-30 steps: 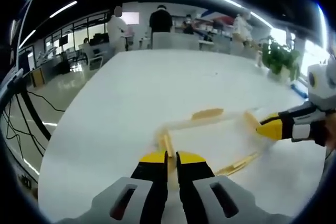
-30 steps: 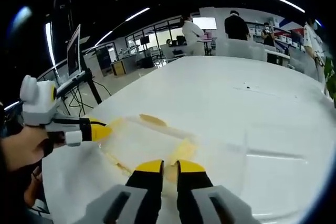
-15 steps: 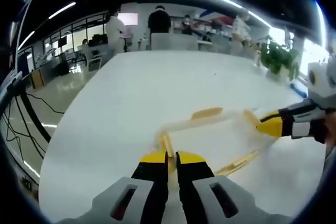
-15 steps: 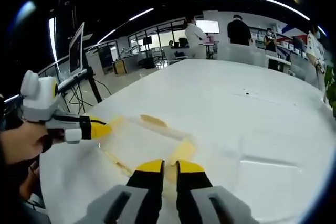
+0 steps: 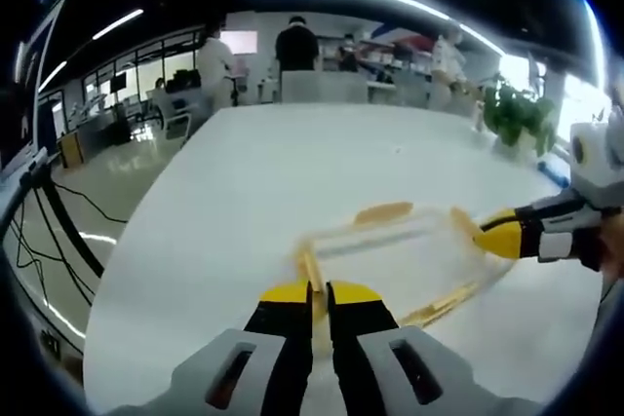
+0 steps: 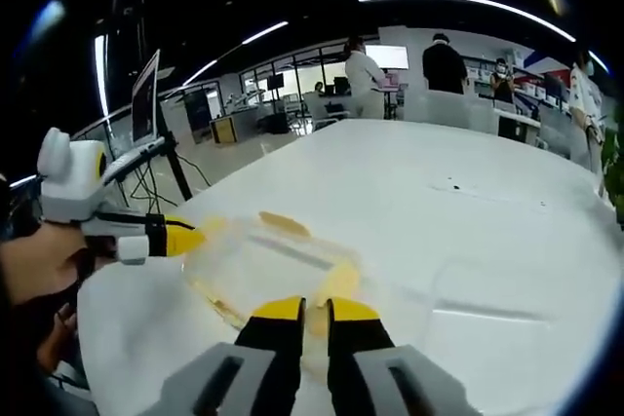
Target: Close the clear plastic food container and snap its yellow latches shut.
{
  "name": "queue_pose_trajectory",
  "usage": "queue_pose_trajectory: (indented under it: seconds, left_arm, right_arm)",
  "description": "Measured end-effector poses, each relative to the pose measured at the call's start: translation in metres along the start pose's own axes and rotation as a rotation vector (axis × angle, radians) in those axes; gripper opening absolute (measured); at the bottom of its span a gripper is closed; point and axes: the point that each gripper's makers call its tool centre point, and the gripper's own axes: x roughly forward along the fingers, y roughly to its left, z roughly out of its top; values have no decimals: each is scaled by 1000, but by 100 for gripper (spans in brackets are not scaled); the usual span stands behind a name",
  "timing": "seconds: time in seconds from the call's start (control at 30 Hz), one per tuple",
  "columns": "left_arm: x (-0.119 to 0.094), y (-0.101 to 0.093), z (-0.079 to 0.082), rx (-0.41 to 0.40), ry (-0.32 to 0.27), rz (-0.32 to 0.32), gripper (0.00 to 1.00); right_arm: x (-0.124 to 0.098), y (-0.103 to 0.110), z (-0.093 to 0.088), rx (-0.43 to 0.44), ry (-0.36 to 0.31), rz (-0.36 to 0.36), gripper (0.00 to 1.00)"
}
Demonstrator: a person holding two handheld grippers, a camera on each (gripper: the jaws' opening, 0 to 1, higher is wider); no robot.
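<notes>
In the left gripper view, the left gripper stayed nearly shut, its yellow-tipped jaws pinched on the near yellow end latch of the clear rectangular plastic food container, as a second before. The right gripper met the far end from the right. The white tabletop ran toward standing people and a potted plant.

In the right gripper view, the right gripper remained closed on its own yellow latch; the container sat just ahead, with a monitor on a stand beyond.
</notes>
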Motion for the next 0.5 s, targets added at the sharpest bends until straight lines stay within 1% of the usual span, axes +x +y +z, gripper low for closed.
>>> queue_pose_trajectory:
  seconds: [0.1,0.23,0.4,0.5]
  left_arm:
    - [-4,-1,4,3,-5,0,3]
    - [-10,-1,5,17,3,19,3]
    - [-18,-2,11,14,-11,19,2]
    - [-19,-1,11,17,-7,28,2]
  right_arm:
    - [-3,1,3,1,-6,1,4]
    - [-7,6,8,1,-19,6,4]
    - [-12,8,10,4,-22,7,4]
    - [-15,11,12,2,-28,9,4]
